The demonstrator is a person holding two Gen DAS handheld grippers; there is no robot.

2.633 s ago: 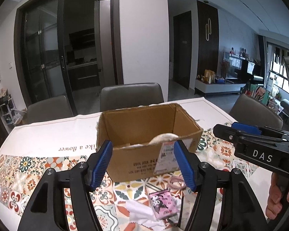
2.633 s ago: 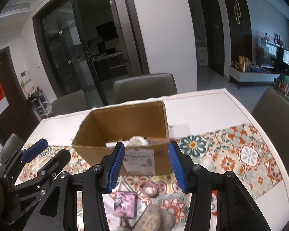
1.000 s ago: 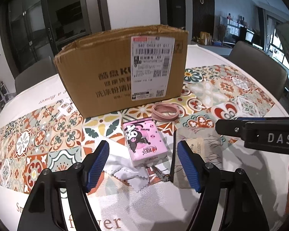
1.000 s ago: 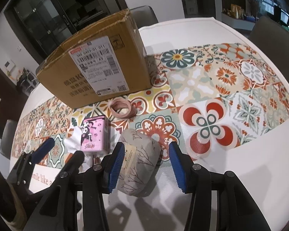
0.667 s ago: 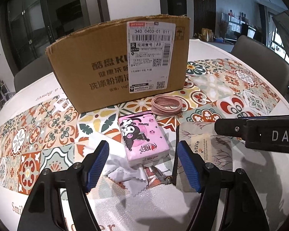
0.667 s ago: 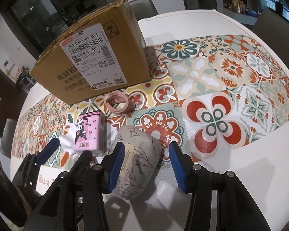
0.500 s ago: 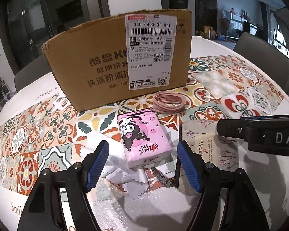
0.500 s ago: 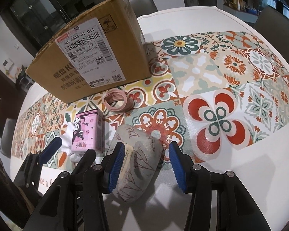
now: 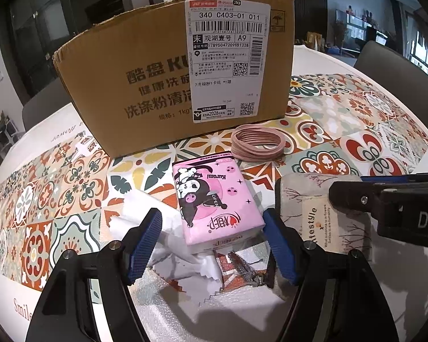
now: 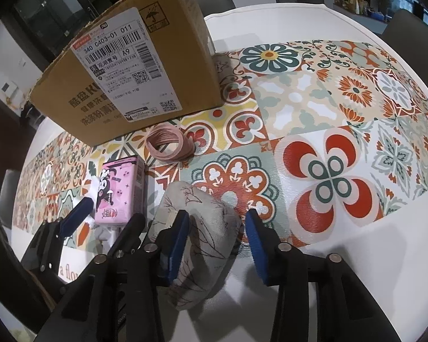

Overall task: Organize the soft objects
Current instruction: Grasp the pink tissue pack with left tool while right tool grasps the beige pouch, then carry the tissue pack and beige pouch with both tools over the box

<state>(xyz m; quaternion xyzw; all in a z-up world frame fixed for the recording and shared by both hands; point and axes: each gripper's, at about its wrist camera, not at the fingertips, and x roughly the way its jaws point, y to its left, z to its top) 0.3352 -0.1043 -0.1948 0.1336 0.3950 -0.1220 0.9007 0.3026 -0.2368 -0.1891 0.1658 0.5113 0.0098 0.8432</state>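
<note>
While the cardboard box [image 9: 174, 79] is standing at the back of the patterned table [image 10: 342, 108], two soft things are being lined up for picking. The pink tissue pack [image 9: 214, 199] is being framed by the wide-open, empty left gripper [image 9: 214, 242], and the grey printed pouch [image 10: 202, 228] by the open, empty right gripper [image 10: 216, 245]. Next, the fingers probably need to be closed gently and the things lifted into the box.

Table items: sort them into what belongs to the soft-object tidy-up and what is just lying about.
Job:
pink tissue pack
grey fabric pouch
white cloth
pink hair ties
cardboard box
left gripper
right gripper

Just there:
patterned tablecloth
grey chairs
</note>
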